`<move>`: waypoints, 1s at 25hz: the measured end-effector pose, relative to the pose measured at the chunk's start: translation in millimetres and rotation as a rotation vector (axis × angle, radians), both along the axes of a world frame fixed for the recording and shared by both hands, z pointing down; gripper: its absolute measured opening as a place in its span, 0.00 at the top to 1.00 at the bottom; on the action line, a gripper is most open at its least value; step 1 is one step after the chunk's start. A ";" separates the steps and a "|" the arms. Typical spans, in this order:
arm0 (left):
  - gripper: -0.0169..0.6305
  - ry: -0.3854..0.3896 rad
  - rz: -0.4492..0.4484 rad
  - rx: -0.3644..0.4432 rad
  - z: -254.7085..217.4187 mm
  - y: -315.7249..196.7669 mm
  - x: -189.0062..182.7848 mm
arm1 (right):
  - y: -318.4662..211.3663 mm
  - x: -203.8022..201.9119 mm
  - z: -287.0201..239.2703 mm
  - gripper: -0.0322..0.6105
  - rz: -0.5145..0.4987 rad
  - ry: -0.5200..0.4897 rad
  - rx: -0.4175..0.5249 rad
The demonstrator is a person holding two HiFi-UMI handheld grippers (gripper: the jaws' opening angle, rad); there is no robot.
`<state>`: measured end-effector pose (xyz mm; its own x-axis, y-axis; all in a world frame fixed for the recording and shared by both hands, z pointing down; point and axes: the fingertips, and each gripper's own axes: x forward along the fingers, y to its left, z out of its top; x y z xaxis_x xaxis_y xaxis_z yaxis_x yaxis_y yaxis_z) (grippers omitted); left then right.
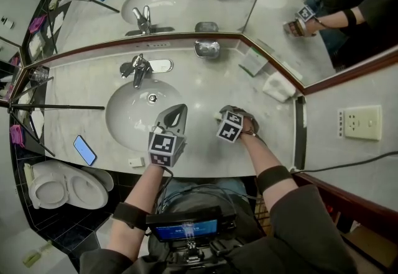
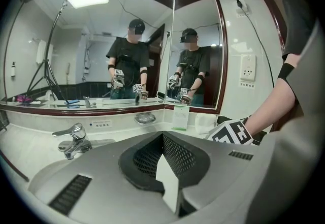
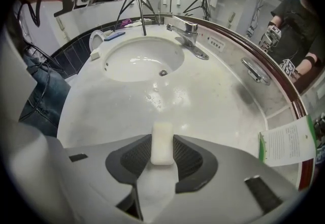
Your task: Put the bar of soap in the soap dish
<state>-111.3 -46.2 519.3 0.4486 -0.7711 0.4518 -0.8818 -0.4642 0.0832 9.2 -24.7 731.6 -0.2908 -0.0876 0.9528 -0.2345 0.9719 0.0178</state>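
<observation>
A pale bar of soap [image 3: 162, 131] lies on the white counter [image 1: 205, 89] between the black pads of my right gripper [image 3: 163, 148], which point steeply down and press on both its long sides. In the head view the right gripper [image 1: 225, 115] sits right of the basin, and the soap is hidden under it. The metal soap dish [image 1: 206, 49] stands at the back against the mirror, also seen as the soap dish [image 2: 144, 118] ahead of the left gripper. My left gripper [image 1: 177, 111] hovers over the basin's right rim, shut and with nothing in it, its tips [image 2: 162, 139] closed together.
A chrome faucet [image 1: 138, 69] stands behind the round basin [image 1: 140, 114]. A standing leaflet [image 1: 254, 61] and a white folded cloth [image 1: 278, 87] sit at the back right. A phone [image 1: 84, 150] lies at the front left. Tripod legs [image 1: 56, 107] cross the left side. Mirrors line the back.
</observation>
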 end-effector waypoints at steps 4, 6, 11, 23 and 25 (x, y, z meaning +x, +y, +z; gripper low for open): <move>0.97 0.002 0.001 0.004 -2.3 0.1 0.9 | -11.7 2.6 -18.7 0.72 0.077 -0.058 0.019; 0.97 0.003 0.003 0.009 -4.2 -0.3 1.8 | -19.4 2.7 -33.8 0.72 0.121 -0.106 0.041; 0.97 0.010 0.010 0.030 -13.4 -3.6 4.6 | -41.1 -0.5 -92.2 0.72 0.285 -0.295 0.103; 0.97 0.016 0.049 0.061 -27.0 -8.6 18.0 | -41.9 31.7 -187.2 0.72 0.714 -0.811 0.131; 0.97 0.020 0.051 0.063 -28.7 -8.2 18.8 | -38.6 35.7 -192.8 0.72 0.734 -0.825 0.142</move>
<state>-92.4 -54.4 490.6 0.4961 -0.7736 0.3942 -0.8555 -0.5131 0.0698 44.8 -63.3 538.9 -0.6635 -0.5912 0.4585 -0.7427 0.5944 -0.3084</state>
